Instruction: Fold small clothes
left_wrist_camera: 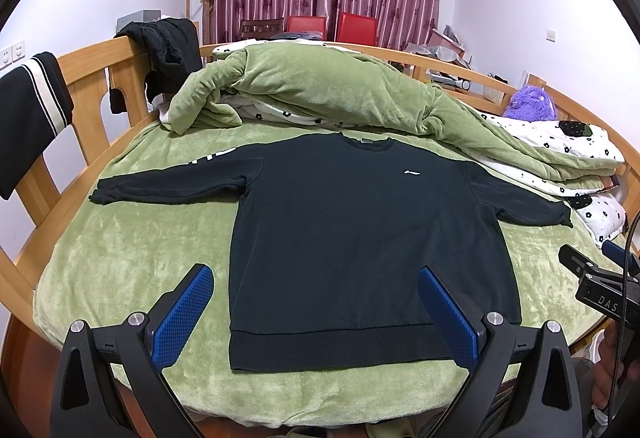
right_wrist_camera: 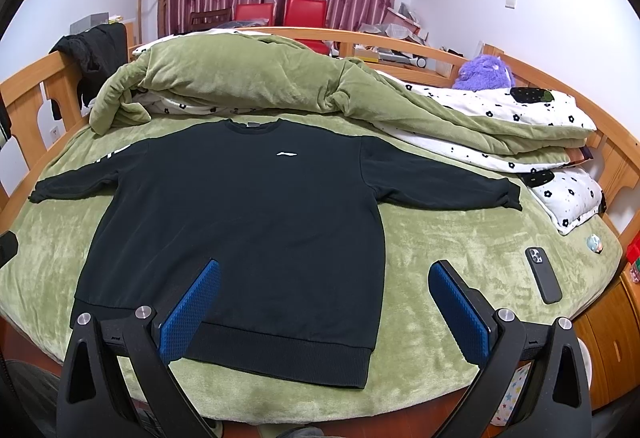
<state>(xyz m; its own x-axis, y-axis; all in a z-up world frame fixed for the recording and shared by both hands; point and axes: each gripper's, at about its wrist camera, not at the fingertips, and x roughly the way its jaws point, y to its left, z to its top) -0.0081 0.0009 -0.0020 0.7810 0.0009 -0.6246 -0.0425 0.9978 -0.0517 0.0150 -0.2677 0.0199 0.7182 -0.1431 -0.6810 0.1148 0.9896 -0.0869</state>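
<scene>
A black long-sleeved sweatshirt [left_wrist_camera: 360, 234] lies flat, face up, on the green bed cover [left_wrist_camera: 120, 258], sleeves spread to both sides, hem nearest me. It also shows in the right wrist view [right_wrist_camera: 248, 222]. My left gripper [left_wrist_camera: 316, 278] is open and empty, held above the hem, blue pads straddling the shirt's lower left part. My right gripper [right_wrist_camera: 324, 270] is open and empty above the hem's right corner. The right gripper's body shows at the left wrist view's right edge [left_wrist_camera: 600, 286].
A rolled green quilt [left_wrist_camera: 320, 90] with white flowered lining lies behind the collar. A black phone [right_wrist_camera: 543, 280] lies on the cover at right. A pillow [right_wrist_camera: 568, 198], a purple plush toy [right_wrist_camera: 486, 72], the wooden bed rail [left_wrist_camera: 88, 86] and a black jacket [left_wrist_camera: 168, 50] ring the bed.
</scene>
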